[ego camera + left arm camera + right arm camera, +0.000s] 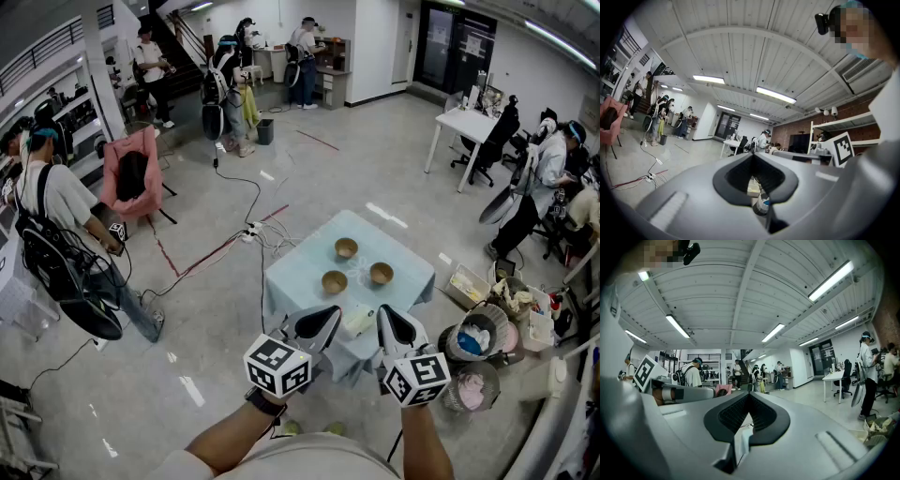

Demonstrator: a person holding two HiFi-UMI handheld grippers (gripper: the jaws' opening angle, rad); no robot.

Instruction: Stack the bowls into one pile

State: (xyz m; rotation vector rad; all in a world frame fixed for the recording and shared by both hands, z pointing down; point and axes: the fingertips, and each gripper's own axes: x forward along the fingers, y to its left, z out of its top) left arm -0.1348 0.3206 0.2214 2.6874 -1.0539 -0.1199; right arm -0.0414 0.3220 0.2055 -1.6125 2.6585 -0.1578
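Note:
Three brown bowls stand apart on a small table with a pale blue cloth (pixel 298 274) in the head view: one at the back (pixel 346 247), one at the front left (pixel 334 281), one at the right (pixel 381 273). My left gripper (pixel 322 322) and right gripper (pixel 393 323) are held side by side over the table's near edge, short of the bowls. Both are shut with nothing in them. The left gripper view (pixel 753 157) and the right gripper view (pixel 749 397) look up across the room and at the ceiling; no bowl shows in either.
A white object (pixel 357 321) lies on the table's near edge between the grippers. Bins of rubbish (pixel 478 337) stand right of the table. Cables and a power strip (pixel 251 230) lie on the floor to the left. A person with a backpack (pixel 56 234) stands far left.

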